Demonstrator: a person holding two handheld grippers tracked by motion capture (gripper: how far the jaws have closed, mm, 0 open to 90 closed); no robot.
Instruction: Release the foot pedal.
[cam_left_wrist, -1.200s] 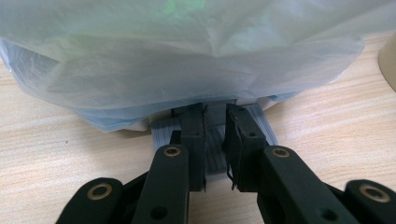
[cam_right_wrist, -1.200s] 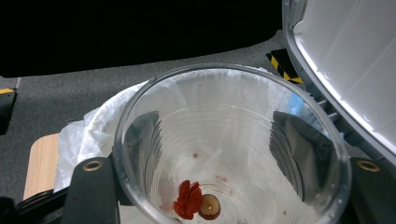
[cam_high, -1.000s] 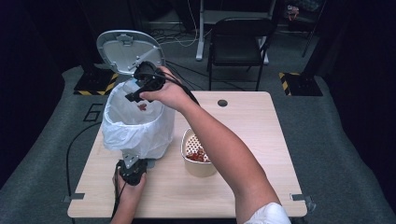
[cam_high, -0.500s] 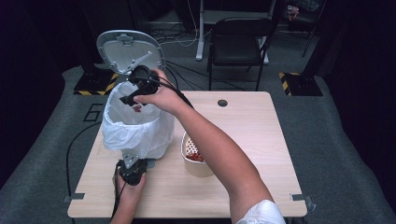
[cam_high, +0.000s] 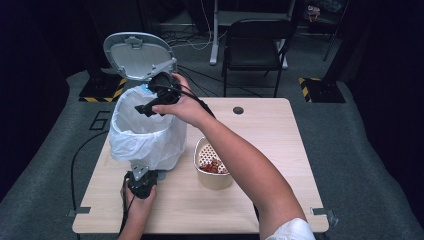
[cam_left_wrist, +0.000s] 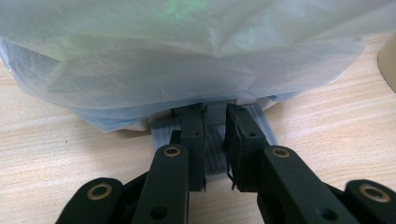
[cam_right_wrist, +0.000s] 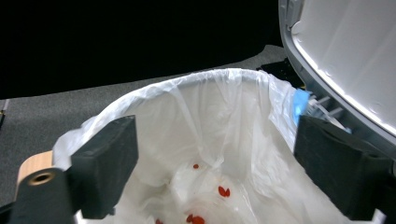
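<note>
A pedal bin lined with a white bag (cam_high: 145, 135) stands on the table's left side, its grey lid (cam_high: 137, 55) raised. My right gripper (cam_high: 143, 108) hovers over the bin's mouth. In the right gripper view its jaws (cam_right_wrist: 215, 158) stand wide open with nothing between them, and they have just been opening. Small red pieces (cam_right_wrist: 223, 191) lie in the bag below. My left gripper (cam_high: 140, 174) is at the bin's foot. Its jaws (cam_left_wrist: 215, 144) are shut, tips resting on the ribbed grey pedal (cam_left_wrist: 215, 161).
A tan bowl (cam_high: 216, 181) with red pieces (cam_high: 212, 164) stands right of the bin on the wooden table (cam_high: 270, 135). My right forearm crosses above the bowl. A black chair (cam_high: 255, 45) stands beyond the far edge.
My right gripper has shifted slightly left and down over the bin's mouth. A red speck seen under its jaws earlier is gone. The left hand has stayed at the pedal.
</note>
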